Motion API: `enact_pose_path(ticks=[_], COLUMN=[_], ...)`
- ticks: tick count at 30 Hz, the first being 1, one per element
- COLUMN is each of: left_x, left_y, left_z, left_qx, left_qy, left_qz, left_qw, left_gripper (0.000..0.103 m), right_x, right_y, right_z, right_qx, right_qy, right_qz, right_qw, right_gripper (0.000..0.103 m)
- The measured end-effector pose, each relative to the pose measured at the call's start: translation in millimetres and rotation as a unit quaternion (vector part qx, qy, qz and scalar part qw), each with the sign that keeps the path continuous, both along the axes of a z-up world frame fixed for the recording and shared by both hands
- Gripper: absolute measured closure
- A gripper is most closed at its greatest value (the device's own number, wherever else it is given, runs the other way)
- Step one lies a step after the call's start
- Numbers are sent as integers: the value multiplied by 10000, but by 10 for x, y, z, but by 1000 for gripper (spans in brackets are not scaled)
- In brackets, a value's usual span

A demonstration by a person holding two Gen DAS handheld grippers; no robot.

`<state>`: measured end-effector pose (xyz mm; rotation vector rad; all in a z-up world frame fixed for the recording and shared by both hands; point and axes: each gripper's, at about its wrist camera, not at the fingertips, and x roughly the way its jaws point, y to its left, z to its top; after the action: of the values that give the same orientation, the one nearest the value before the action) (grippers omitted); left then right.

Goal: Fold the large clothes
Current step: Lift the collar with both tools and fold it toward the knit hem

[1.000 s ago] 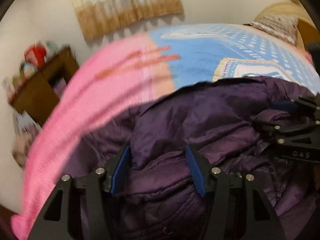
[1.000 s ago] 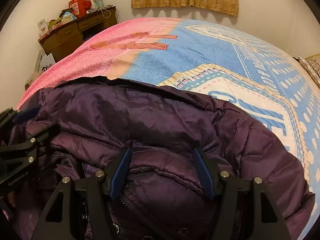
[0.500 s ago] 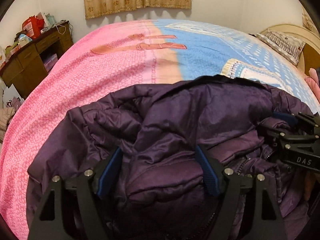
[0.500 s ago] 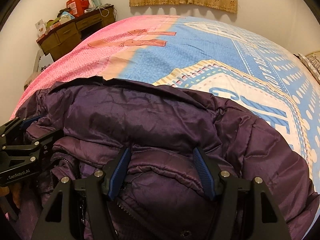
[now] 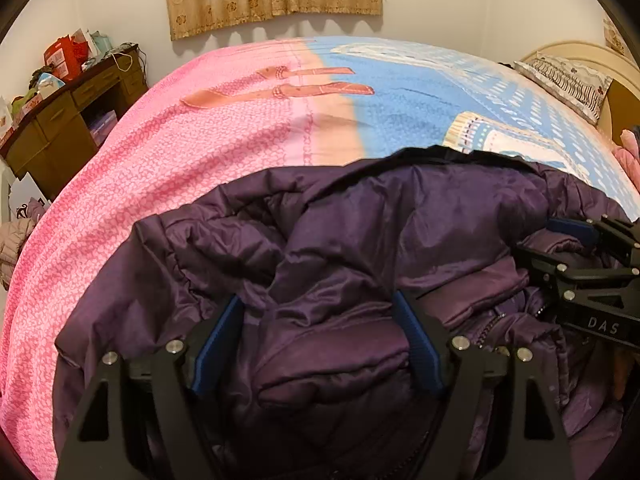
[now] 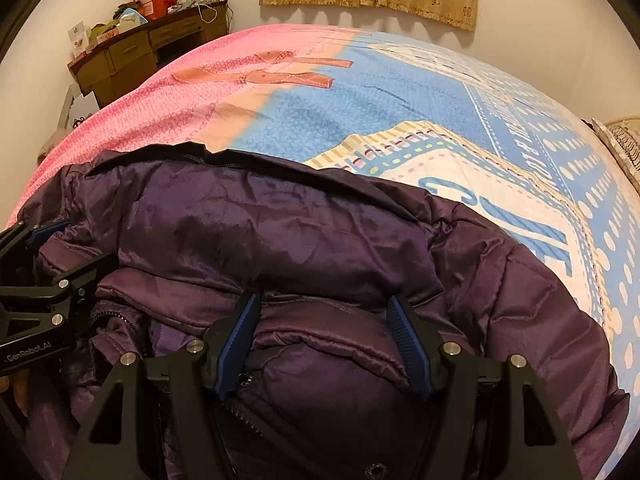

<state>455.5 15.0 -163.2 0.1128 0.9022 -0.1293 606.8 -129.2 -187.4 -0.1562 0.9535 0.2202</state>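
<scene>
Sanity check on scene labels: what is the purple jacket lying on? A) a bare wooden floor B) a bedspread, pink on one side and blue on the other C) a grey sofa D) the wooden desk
B: the purple jacket lies bunched on the bedspread, pink toward the wooden desk and blue toward the other side.

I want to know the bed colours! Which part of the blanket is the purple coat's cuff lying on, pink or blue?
The pink part. The purple puffer jacket has its gathered cuff there; the blue part lies toward the pillow.
</scene>
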Motion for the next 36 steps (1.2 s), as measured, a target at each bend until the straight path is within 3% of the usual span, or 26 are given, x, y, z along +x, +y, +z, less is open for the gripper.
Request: enact_pose_path(ticks=[36], left_x=[64], left_y=[6], left_z=[-34], left_qx=[31], left_qy=[37], left_qz=[40], left_qw=[10000], left_gripper=[15], right_x=[10], right_y=[111], right_z=[-12], right_qx=[-460], right_qy=[-42], right_qz=[-11], right_qw=[9989], right_gripper=[35])
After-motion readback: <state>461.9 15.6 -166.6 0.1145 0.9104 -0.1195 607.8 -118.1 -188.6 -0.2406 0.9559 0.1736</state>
